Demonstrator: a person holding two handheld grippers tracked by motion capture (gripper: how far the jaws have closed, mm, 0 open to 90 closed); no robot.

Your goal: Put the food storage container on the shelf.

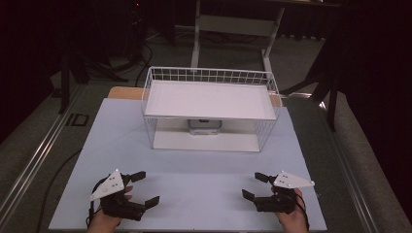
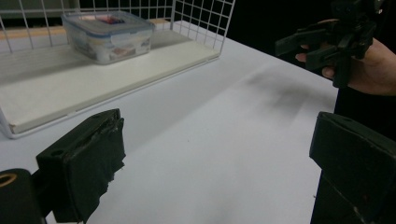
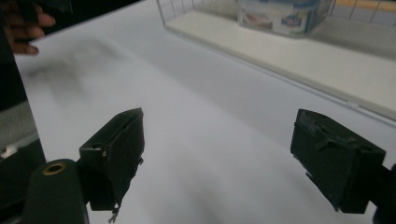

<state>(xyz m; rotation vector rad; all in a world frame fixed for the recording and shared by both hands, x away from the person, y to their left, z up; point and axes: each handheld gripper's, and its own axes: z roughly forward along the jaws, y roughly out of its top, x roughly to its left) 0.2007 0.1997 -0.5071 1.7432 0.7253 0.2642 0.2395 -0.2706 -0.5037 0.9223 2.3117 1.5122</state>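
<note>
2 tools, left tool (image 1: 145,187) and right tool (image 1: 253,186), sit released low on my worktop (image 1: 204,179) well apart from the lidded box (image 1: 205,126) under the wire rack's (image 1: 210,75) shelf, so i judge a high reach could snag the wires.

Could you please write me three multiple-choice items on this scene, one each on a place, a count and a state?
1. Where is the box?
A. on the rack's lower shelf
B. on its top shelf
C. on the bare table

2. How many shelves has the rack?
A. one
B. two
C. four

3. How do the left gripper and right gripper stand?
A. both shut
B. one shut on the box
C. both open

Key: 1 A, the box sits under the top shelf; 2 B, an upper and a lower board; 3 C, each pair of jaws stands apart with nothing between.
</note>
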